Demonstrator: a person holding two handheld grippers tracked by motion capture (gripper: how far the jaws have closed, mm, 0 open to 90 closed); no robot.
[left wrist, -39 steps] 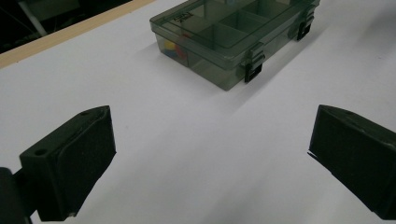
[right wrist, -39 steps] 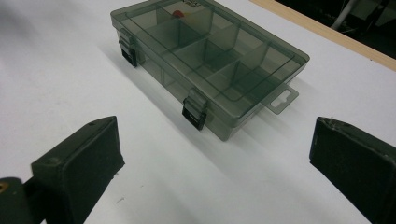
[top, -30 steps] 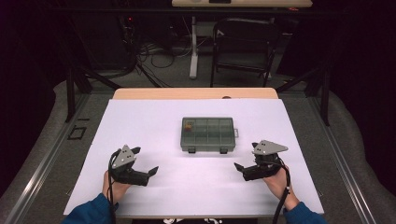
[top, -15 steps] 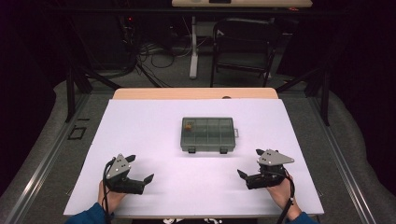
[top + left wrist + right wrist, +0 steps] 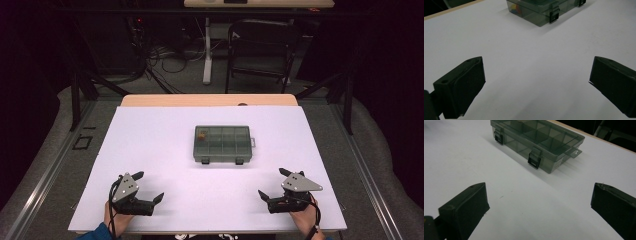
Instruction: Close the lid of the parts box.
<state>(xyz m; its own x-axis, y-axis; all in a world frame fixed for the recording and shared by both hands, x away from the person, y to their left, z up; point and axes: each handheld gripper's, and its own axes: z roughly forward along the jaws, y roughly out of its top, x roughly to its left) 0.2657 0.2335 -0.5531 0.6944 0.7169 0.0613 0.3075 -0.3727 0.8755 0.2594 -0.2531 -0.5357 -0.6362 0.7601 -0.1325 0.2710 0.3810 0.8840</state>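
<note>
Resting at the table's (image 5: pixel 150 130) near edge: left gripper (image 5: pixel 149 187), jaws spread wide, holding and touching nothing. Centre, well apart from both grippers: smoked-plastic compartment box (image 5: pixel 222 144), lid down, two front latches; small coloured contents in its far-left compartment, too blurred to identify. Right gripper (image 5: pixel 273 183), jaws equally wide, empty. Box cut off in the left gripper view.
</note>
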